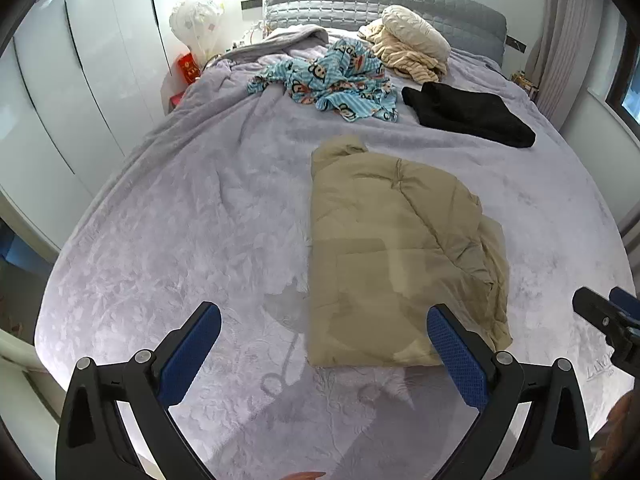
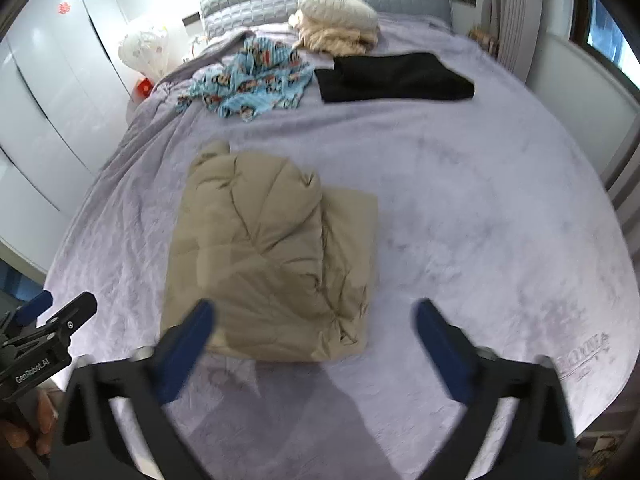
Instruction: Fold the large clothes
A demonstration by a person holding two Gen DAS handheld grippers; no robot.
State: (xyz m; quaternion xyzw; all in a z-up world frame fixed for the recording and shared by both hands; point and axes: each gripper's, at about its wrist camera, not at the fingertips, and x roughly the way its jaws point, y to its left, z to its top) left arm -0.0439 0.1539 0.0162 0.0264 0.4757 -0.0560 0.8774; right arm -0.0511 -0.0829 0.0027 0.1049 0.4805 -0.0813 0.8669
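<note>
Puffy tan coat (image 1: 392,248) in mid-frame, folded on the bed (image 1: 180,240).
Both grippers, left gripper (image 1: 324,340) and right gripper (image 2: 314,332), are wide open, holding nothing; it looks soft, light, slippery, so grab a bottom corner.

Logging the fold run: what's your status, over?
Left gripper open, right gripper open, both empty. Tan puffer jacket folded on the bed, untouched. Black garment and blue pajamas farther back, nothing blocking.
</note>
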